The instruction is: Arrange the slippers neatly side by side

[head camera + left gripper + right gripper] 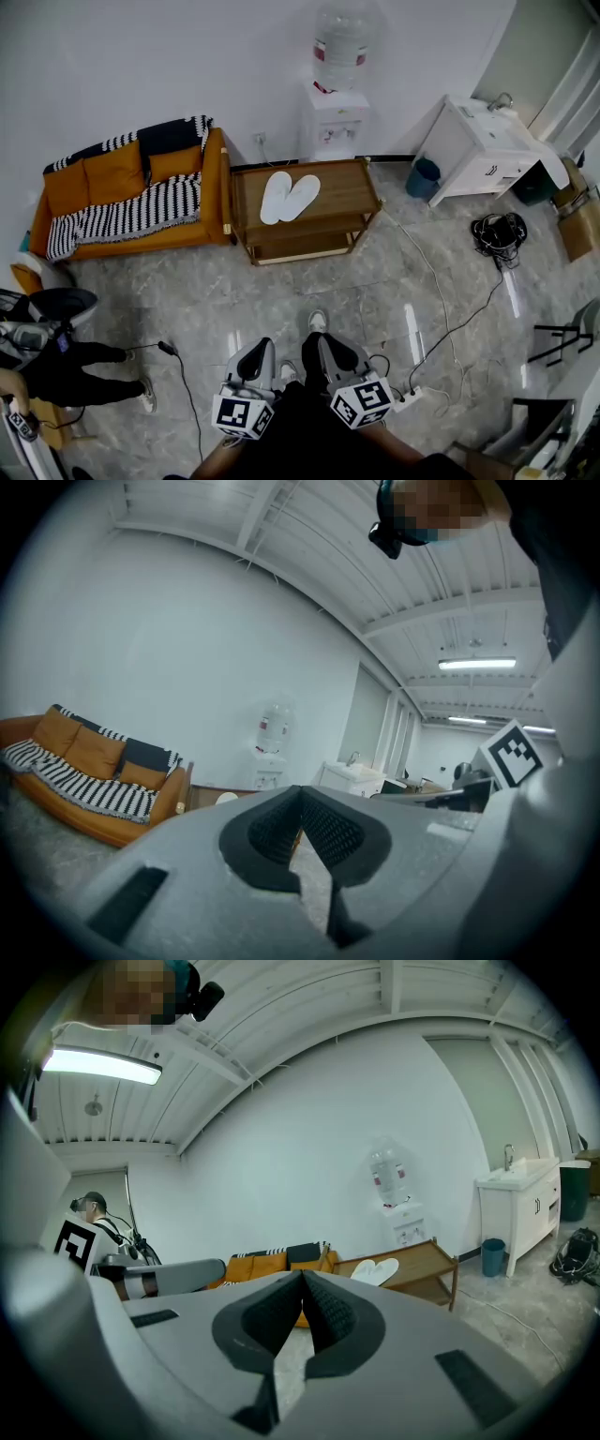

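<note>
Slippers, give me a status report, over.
Left claw and right claw shut, empty. Slippers side by side on table. Cable on floor ahead.

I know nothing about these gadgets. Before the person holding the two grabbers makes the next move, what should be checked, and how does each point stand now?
1. Left gripper empty: ok, shut on nothing.
2. Right gripper empty: ok, shut on nothing.
3. Slippers located: ok, both lie on the wooden table.
4. Slippers side by side: ok, touching at one end, slightly fanned apart at the other.
5. Slippers within reach: not ok, the table stands across the floor from both grippers.
6. Walkway to the table: probably ok, the cable lies off to the right.
</note>
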Motion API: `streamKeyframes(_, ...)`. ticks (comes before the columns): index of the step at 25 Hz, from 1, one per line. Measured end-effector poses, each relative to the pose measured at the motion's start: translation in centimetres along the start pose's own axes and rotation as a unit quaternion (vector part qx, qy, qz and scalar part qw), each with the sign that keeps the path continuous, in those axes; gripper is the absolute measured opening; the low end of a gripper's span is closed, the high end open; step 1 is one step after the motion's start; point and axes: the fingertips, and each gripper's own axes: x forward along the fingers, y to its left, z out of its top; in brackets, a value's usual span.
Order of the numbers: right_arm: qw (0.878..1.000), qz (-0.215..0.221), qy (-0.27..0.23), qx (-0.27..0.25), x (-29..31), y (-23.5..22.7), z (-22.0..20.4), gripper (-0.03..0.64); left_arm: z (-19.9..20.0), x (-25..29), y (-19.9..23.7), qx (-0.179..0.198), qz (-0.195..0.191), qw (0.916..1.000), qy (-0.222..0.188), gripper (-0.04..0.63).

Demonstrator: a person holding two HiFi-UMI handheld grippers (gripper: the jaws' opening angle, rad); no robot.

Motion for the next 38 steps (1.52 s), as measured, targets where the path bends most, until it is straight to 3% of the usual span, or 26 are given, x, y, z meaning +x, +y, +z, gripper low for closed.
streamKeyframes(9, 1.0, 0.02, -0.001, -0.003, 5.9, -2.4, 1.5, 0.012, 1.3, 4.6, 3.5, 0.008, 0.022, 0.9997, -0.003, 0.012)
streamKeyframes(20, 1.0, 0.022, 0.007, -0.006, 15.3, -9.2, 7.4, 0.012, 5.4, 16.6, 6.7, 0.009, 0.027, 0.9996, -0.003, 0.012)
streamKeyframes(38, 0.998, 0.048, 0.039, 0.001, 25.9, -21.2, 13.4, 0.012, 9.6, 32.8, 7.7, 0.006, 0.063, 0.998, -0.003, 0.012)
